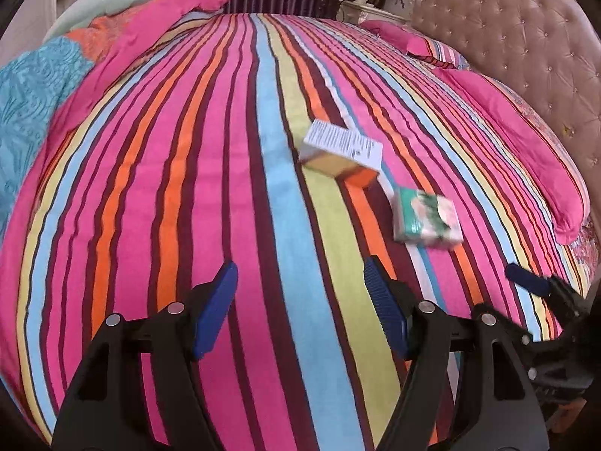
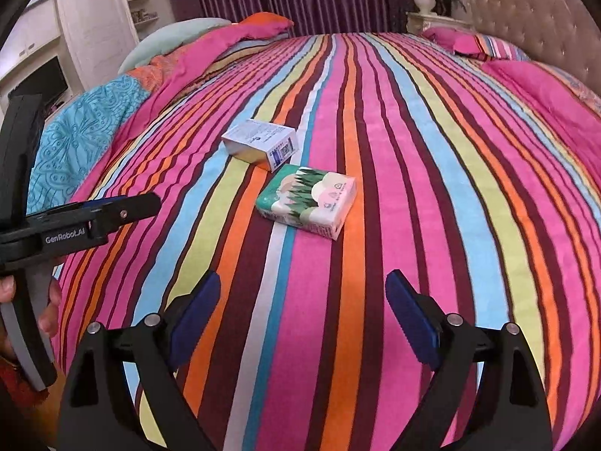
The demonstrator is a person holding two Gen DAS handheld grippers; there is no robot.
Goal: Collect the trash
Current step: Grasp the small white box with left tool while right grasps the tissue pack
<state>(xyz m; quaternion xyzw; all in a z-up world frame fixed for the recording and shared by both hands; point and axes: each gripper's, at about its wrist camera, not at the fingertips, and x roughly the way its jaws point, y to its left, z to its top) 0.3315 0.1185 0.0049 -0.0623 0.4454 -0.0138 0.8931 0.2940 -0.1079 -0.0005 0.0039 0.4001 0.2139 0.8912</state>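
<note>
Two pieces of trash lie on the striped bedspread (image 2: 394, 150). One is a white carton (image 2: 259, 143) with printed text, the other a green and white tissue pack (image 2: 308, 199) just in front of it. My right gripper (image 2: 303, 278) hovers short of the tissue pack, its blue pads wide apart and nothing between them. In the left wrist view the carton (image 1: 342, 146) and the tissue pack (image 1: 426, 218) sit ahead and to the right of my left gripper (image 1: 299, 267), which is open and empty. Each gripper shows in the other's view: the left gripper (image 2: 112, 210) and the right gripper (image 1: 526, 282).
A folded pink and blue duvet (image 2: 112, 112) is heaped along the bed's left side. Pink pillows (image 1: 526, 143) lean against the tufted headboard (image 1: 507, 37) on the right. A nightstand with a vase (image 2: 426, 3) and white cabinets (image 2: 94, 26) stand beyond. A hand (image 2: 49, 300) holds the left gripper.
</note>
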